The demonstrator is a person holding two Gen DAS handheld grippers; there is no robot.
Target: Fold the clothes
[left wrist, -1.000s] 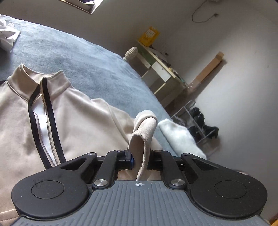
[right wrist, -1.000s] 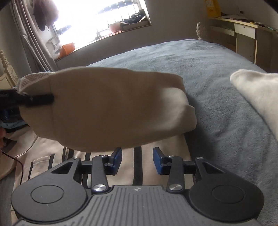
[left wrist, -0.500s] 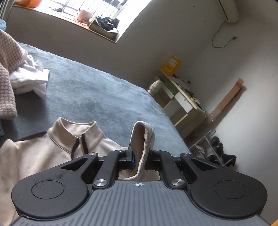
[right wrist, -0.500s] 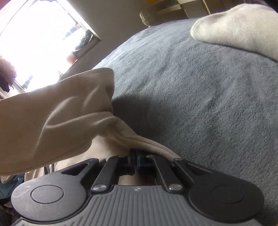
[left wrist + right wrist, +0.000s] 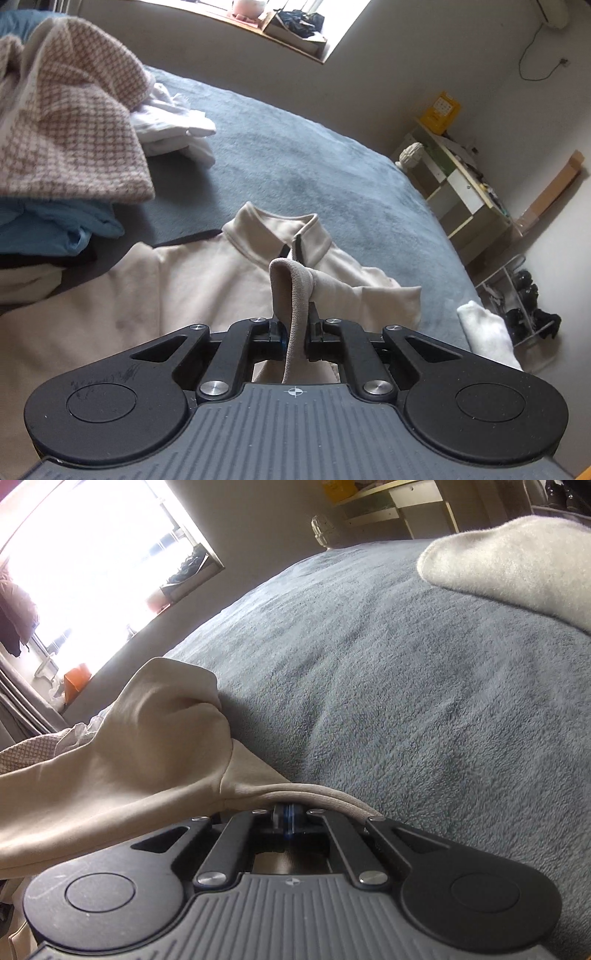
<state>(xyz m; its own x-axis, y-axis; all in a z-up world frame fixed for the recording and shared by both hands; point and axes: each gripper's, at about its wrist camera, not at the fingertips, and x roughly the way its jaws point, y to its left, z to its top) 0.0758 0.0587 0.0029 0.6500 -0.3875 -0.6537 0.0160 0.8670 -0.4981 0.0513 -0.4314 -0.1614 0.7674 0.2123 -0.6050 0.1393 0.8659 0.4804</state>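
Note:
A beige zip jacket (image 5: 207, 269) lies front up on the grey-blue bedspread (image 5: 314, 166), its collar towards the window. My left gripper (image 5: 295, 332) is shut on the ribbed cuff (image 5: 291, 288) of its right sleeve, held up over the chest just short of the collar. In the right wrist view the sleeve and body of the jacket (image 5: 147, 738) bulge up at the left. My right gripper (image 5: 290, 812) is low at the jacket's edge. Its blue pads are pressed together under the ribbed hem band (image 5: 314, 792), which hides the tips.
A pile of clothes lies at the left: a houndstooth knit (image 5: 74, 122), a white garment (image 5: 173, 125), a blue one (image 5: 55, 229). A white fleece (image 5: 487, 339) rests at the bed's right edge. Beyond stand a desk (image 5: 461, 184) and a shoe rack (image 5: 524, 302).
My left gripper has carried the cuff across the jacket towards the collar. My right gripper, open above the hem a second ago, has dropped and shut at the hem band.

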